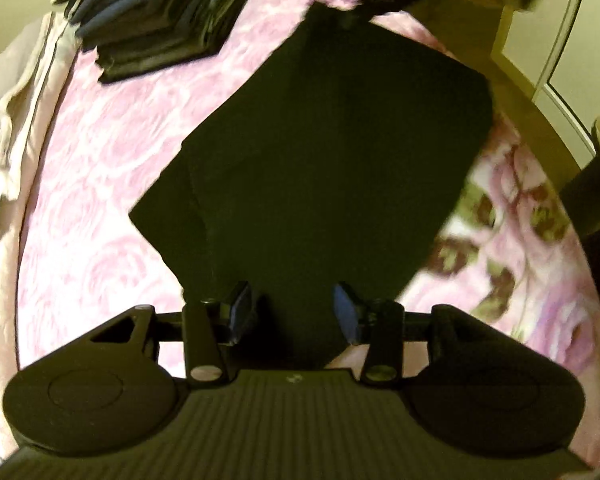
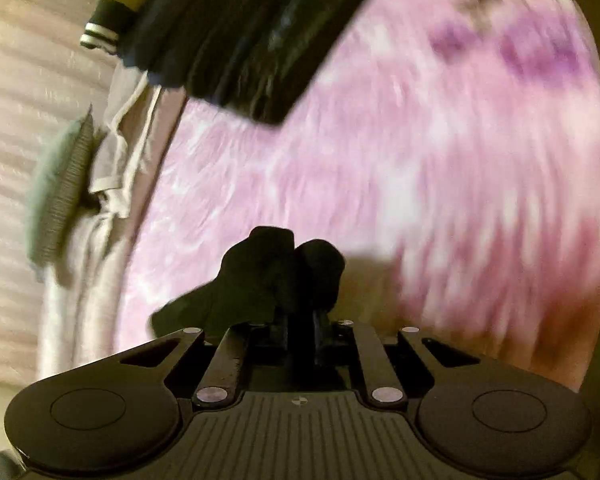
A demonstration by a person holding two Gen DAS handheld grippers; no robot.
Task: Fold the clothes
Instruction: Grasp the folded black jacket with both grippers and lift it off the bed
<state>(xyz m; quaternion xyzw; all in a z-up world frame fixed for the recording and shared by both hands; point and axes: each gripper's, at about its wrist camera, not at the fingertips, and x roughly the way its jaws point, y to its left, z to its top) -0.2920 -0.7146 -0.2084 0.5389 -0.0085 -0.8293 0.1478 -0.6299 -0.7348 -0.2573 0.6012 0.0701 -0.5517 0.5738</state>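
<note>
Black folded garment (image 1: 332, 152) fills mid-frame under the released left claw (image 1: 294, 312); the right claw (image 2: 300, 280), clenched on bunched dark cloth (image 2: 276, 276), could drag folds loose.

Bedspread (image 1: 112, 148): under everything, fills most of both views.
Flat garment (image 1: 320, 152): on bedspread, centre of left wrist view, directly ahead of left gripper (image 1: 296, 312); near edge runs under & between its fingers, which stand apart.
Folded stack (image 1: 160, 12): on bedspread, far left, behind garment, well apart from it. In right wrist view at top, ahead of right gripper (image 2: 300, 320).
Bunched cloth (image 2: 276, 276): between right gripper's fingers, pinched, sticking out in front; part trails left.
Loose sheet (image 2: 116, 160): along bedspread's left edge, left of stack.
Cushion (image 2: 60, 192): left of sheet, touching it.
</note>
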